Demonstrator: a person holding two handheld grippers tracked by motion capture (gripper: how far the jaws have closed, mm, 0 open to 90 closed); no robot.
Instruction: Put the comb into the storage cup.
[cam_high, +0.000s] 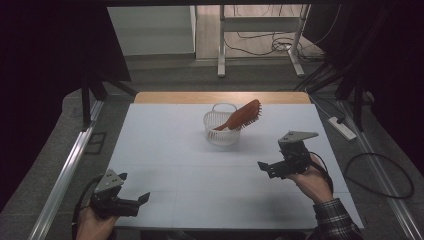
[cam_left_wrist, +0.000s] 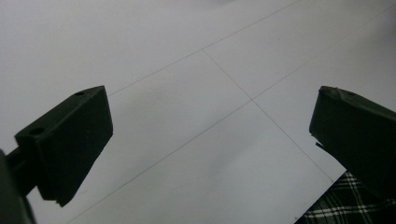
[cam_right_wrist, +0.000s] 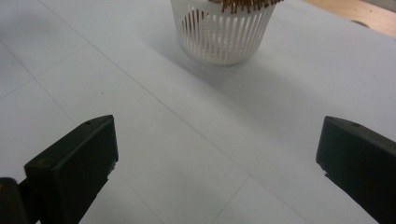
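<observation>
Glossy brown hairbrush (cam_high: 243, 115) in white slatted plastic basket (cam_high: 221, 131) on matt table (cam_high: 200, 165).

- A white table (cam_high: 165, 150) with a wooden far edge (cam_high: 220, 97) stands on grey floor (cam_high: 45, 165).
- Metal desk legs (cam_high: 221, 45) and loose cables (cam_high: 270, 45) lie beyond.
- A power strip (cam_high: 342, 127) lies at the right.
- Dim light, with dark curtains (cam_high: 45, 50) at both sides.

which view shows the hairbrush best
The high view: the whole reddish hairbrush shows, handle down inside the white basket, head leaning out over the rim to the right. The right gripper view catches just its bristles at the top edge. The left gripper view looks at bare table.
</observation>
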